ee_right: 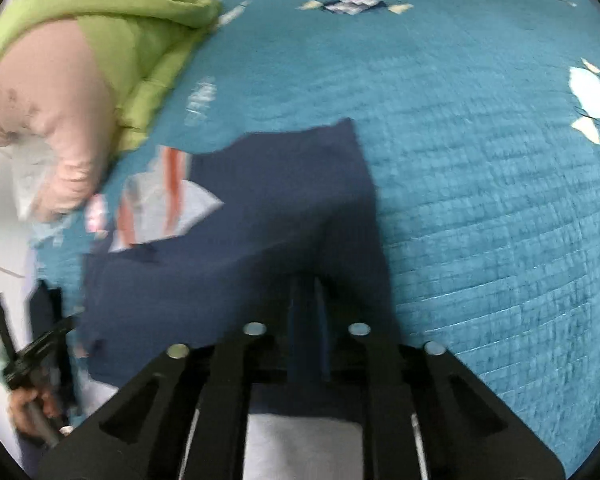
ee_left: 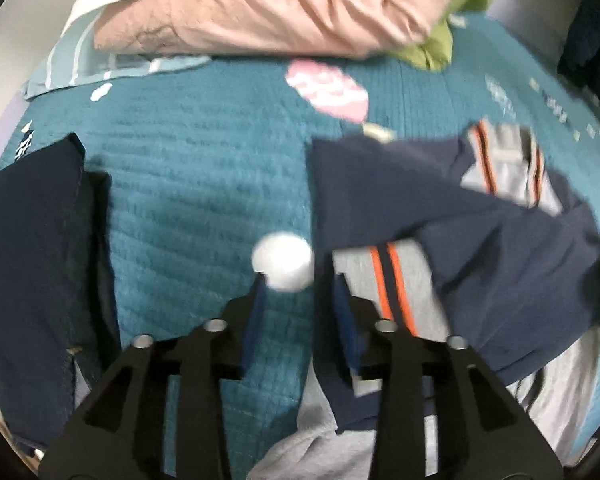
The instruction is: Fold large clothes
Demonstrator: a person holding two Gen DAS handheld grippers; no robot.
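On the left of the left wrist view, a folded dark navy garment [ee_left: 40, 272] is laid on the teal quilted bedspread [ee_left: 204, 168] of a bed. Behind it, at the top of the picture, a pale pink quilted duvet [ee_left: 260, 8] is piled on a light blue striped pillow [ee_left: 72, 64], with a lime green quilted blanket [ee_left: 444, 44] beside it. In the middle, the left gripper [ee_left: 298, 280] is pointed down at the bedspread with its jaws apart; nothing is pressed between its blue pads [ee_left: 256, 312], and a white round patch of the bedspread print [ee_left: 282, 256] is seen just beyond them. To the right, the large navy and grey sweatshirt with orange stripes [ee_left: 500, 248] is spread loosely on the bedspread, its edge lying just beside and partly under the right-hand finger.

In the right wrist view, a hand [ee_right: 32, 404] is seen at the far left edge around the handle of the other black tool. Above it, the pink duvet and the green blanket are heaped at the upper left. In the middle, the sweatshirt's navy cloth is drawn up from the bed into a ridge towards the right gripper [ee_right: 306, 280], whose jaws are nearly together and clamped on a fold of that cloth. A grey part of the garment is seen below, between the black finger arms. To the right, the bedspread is seen bare apart from its white and cream printed patches [ee_right: 590, 96].
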